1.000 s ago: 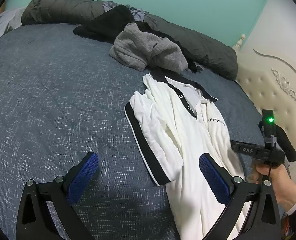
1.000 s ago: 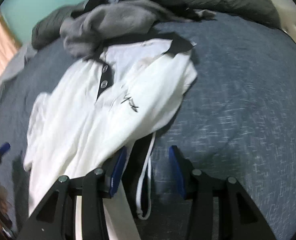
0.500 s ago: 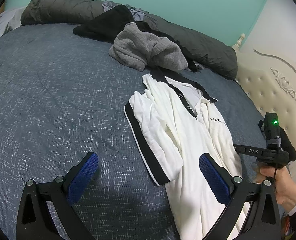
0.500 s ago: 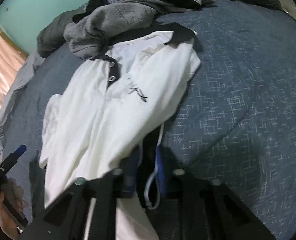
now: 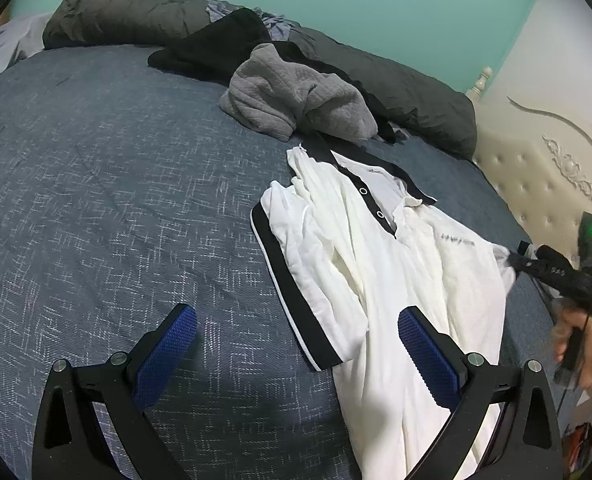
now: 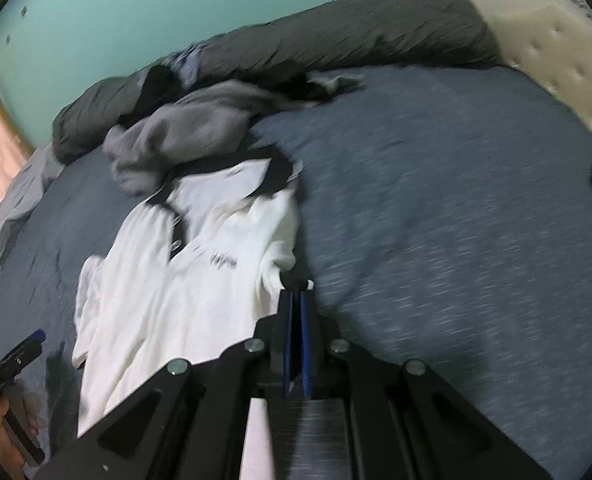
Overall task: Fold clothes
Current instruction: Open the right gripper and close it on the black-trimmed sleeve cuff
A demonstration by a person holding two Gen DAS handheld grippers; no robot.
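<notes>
A white polo shirt (image 5: 376,264) with black collar and black sleeve bands lies front-up on the blue bedspread (image 5: 95,200). My left gripper (image 5: 296,320) hangs open just above the bed, its right pad over the shirt's body and its left pad over bare cover, with the banded left sleeve between them. My right gripper (image 6: 296,294) is shut on the edge of the shirt's other sleeve (image 6: 293,278) and holds it raised off the bed. The left wrist view shows that gripper (image 5: 514,258) at the shirt's right side, pulling the cloth (image 6: 183,280) taut.
A crumpled grey sweater (image 5: 296,100) and a black garment (image 5: 215,48) lie beyond the collar. A dark duvet (image 5: 408,96) runs along the far edge. The padded cream headboard (image 5: 536,168) stands at the right. A hand (image 5: 588,356) holds the right gripper's handle.
My right gripper closed on the sleeve's edge, then rose and drew it outward, lifting that side of the shirt. The left gripper stayed still and open.
</notes>
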